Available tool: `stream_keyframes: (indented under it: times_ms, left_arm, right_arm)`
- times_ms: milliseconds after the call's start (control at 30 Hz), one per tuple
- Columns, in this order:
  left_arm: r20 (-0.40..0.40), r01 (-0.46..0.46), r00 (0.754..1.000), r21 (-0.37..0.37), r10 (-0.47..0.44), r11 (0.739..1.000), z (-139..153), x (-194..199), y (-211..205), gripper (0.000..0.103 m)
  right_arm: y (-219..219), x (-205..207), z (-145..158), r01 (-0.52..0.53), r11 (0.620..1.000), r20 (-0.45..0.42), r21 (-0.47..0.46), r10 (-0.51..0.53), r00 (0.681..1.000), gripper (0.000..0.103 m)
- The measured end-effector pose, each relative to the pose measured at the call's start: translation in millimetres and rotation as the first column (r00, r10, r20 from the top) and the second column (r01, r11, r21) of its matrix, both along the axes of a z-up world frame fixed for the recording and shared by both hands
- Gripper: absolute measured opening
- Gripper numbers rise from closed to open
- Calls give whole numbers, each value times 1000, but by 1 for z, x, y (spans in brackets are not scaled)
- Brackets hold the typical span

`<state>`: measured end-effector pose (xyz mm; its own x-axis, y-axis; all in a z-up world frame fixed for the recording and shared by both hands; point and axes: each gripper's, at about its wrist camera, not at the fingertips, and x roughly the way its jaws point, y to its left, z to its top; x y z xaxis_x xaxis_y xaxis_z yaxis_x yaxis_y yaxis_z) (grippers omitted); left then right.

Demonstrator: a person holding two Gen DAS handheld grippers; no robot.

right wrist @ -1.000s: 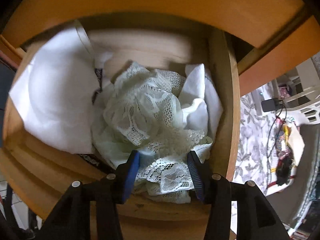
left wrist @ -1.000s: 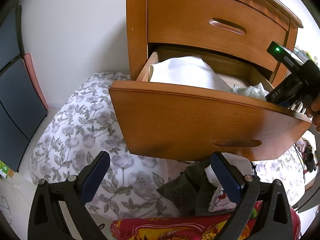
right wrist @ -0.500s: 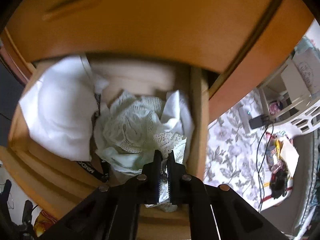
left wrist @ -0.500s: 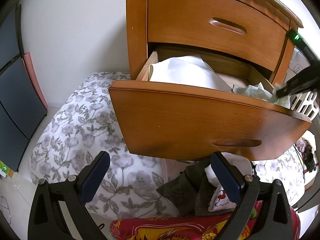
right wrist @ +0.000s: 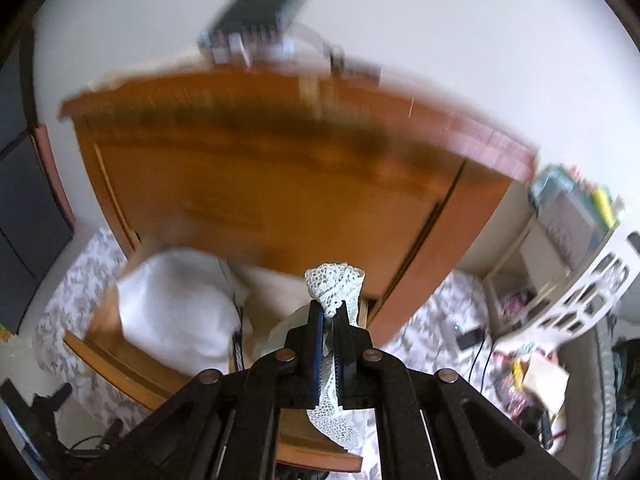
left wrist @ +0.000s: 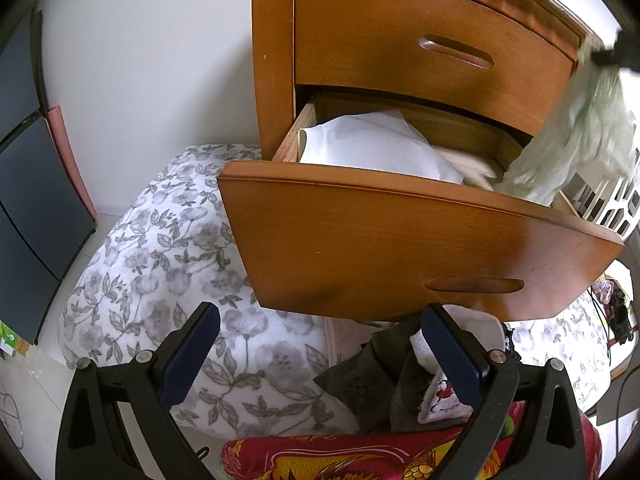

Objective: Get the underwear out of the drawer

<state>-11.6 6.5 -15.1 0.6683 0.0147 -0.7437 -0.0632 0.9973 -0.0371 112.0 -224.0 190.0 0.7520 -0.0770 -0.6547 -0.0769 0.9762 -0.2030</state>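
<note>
The open wooden drawer (left wrist: 400, 236) juts from the dresser (left wrist: 400, 52). A pale lace underwear (left wrist: 576, 132) hangs above the drawer's right end, pinched at the top by my right gripper (left wrist: 612, 54) near the picture's edge. In the right wrist view that gripper (right wrist: 329, 316) is shut on the lace underwear (right wrist: 334, 284), which bunches above the pads and trails below. A white folded cloth (left wrist: 372, 148) still lies in the drawer (right wrist: 120, 360). My left gripper (left wrist: 320, 356) stands open below the drawer front, nothing between its fingers.
A floral quilt (left wrist: 160, 280) covers the floor at the left. Dark and white clothes (left wrist: 400, 380) lie under the drawer, with a red patterned cloth (left wrist: 360, 456) nearer. A white lattice basket (right wrist: 580, 292) and a cluttered shelf stand right of the dresser. Dark panels (left wrist: 28, 184) line the left.
My right gripper closed on the lace underwear in the drawer and rose with it, pulling it up above the drawer's right end. The left gripper stayed still.
</note>
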Motion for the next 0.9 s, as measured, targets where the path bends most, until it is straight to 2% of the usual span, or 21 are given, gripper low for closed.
stream_keyframes:
  times_ms: [233, 467, 667, 900]
  left_arm:
    - [0, 0, 1000, 0, 0, 1000, 0, 0, 0, 101]
    - [4, -6, 1000, 6, 6, 1000, 1, 0, 0, 101]
    - [7, -11, 1000, 8, 11, 1000, 2, -2, -1, 101]
    - [6, -11, 1000, 6, 11, 1000, 2, -1, -1, 101]
  right_arm:
    - [19, -53, 64, -71, 997, 182, 2, 69, 981, 5]
    - [31, -112, 106, -138, 990, 307, 2, 131, 943, 5]
    - [37, -152, 106, -198, 980, 325, -11, 191, 926, 5]
    - [52, -163, 80, -268, 963, 264, -29, 266, 927, 5]
